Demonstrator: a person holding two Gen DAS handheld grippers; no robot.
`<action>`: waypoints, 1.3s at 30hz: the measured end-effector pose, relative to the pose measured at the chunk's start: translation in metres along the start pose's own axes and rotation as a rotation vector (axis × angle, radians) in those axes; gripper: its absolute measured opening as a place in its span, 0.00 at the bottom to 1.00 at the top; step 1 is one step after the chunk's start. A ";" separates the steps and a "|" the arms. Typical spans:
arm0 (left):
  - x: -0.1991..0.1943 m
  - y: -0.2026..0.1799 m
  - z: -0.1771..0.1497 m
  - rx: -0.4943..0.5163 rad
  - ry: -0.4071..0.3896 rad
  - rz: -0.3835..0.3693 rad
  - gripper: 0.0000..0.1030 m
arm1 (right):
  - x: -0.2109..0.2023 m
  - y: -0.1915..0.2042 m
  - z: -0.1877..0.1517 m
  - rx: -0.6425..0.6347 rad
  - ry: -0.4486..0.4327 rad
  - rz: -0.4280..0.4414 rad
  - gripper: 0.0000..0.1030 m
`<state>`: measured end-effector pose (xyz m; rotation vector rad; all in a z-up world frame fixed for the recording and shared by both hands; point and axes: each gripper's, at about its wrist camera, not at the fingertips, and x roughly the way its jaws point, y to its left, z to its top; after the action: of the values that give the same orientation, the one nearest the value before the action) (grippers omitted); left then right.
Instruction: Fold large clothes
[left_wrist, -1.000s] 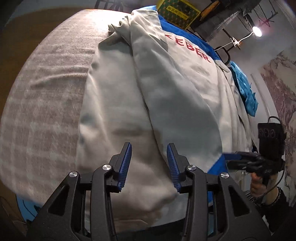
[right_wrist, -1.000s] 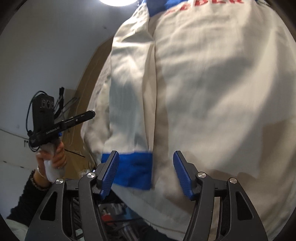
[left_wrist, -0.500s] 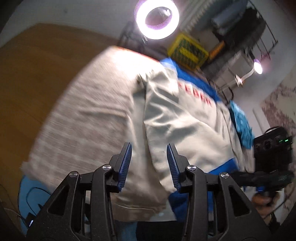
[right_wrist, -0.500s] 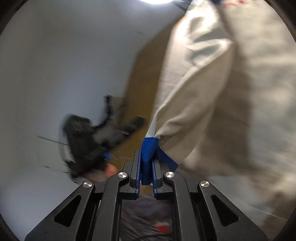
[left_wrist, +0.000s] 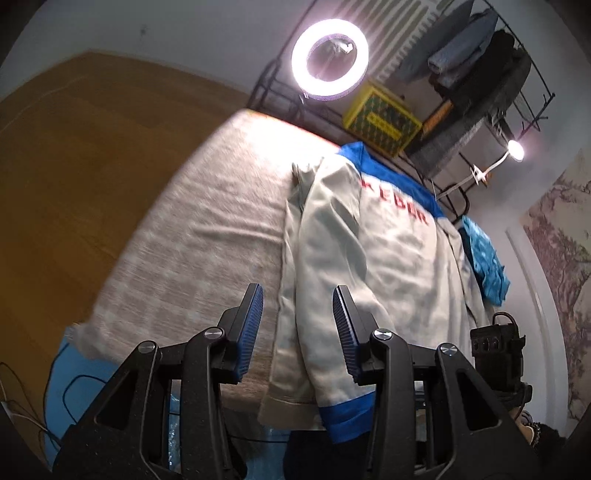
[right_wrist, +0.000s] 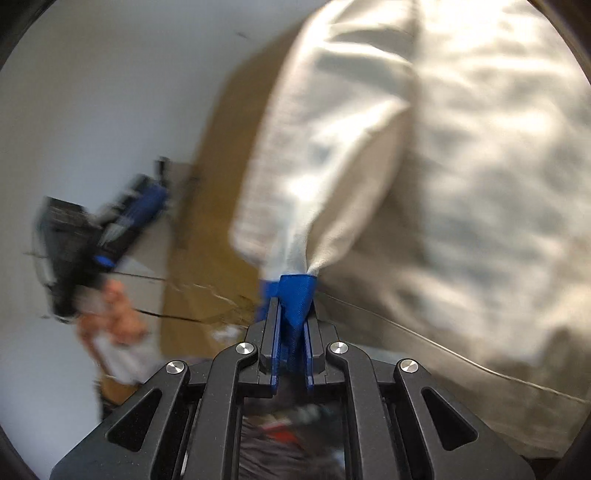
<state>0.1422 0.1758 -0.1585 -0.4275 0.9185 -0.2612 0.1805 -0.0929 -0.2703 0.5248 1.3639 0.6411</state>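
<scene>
A cream jacket (left_wrist: 369, 266) with a blue yoke, blue cuffs and red letters lies on a bed with a grey checked cover (left_wrist: 207, 240). My left gripper (left_wrist: 297, 295) hangs open above the jacket's near left edge, nothing between its fingers. My right gripper (right_wrist: 291, 295) is shut on the blue cuff (right_wrist: 297, 291) of one sleeve (right_wrist: 332, 184), which stretches taut and lifted away from the jacket body. In the right wrist view the left gripper (right_wrist: 122, 218) shows blurred at the left, held by a hand (right_wrist: 114, 314).
Behind the bed stand a lit ring light (left_wrist: 330, 59), a yellow crate (left_wrist: 382, 120) and a rack of hanging clothes (left_wrist: 480, 66). A crumpled blue cloth (left_wrist: 485, 266) lies at the jacket's far right. Wooden floor (left_wrist: 74, 166) runs left of the bed; cables (left_wrist: 22, 406) trail at lower left.
My right gripper closed on the blue cuff and drew the sleeve off the jacket. My left gripper, still open, pulled back and up from the jacket, so more of the room shows.
</scene>
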 end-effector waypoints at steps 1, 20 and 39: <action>0.010 -0.003 0.003 0.002 0.023 -0.012 0.39 | -0.004 -0.001 0.000 -0.016 -0.003 -0.024 0.12; 0.252 0.016 0.158 -0.245 0.183 -0.166 0.45 | -0.007 -0.039 0.045 -0.064 -0.030 -0.075 0.46; 0.284 0.038 0.190 -0.201 0.081 -0.105 0.03 | -0.017 -0.016 0.038 -0.138 -0.100 -0.047 0.02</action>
<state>0.4641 0.1436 -0.2764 -0.6554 1.0073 -0.2852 0.2184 -0.1153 -0.2641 0.4072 1.2245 0.6568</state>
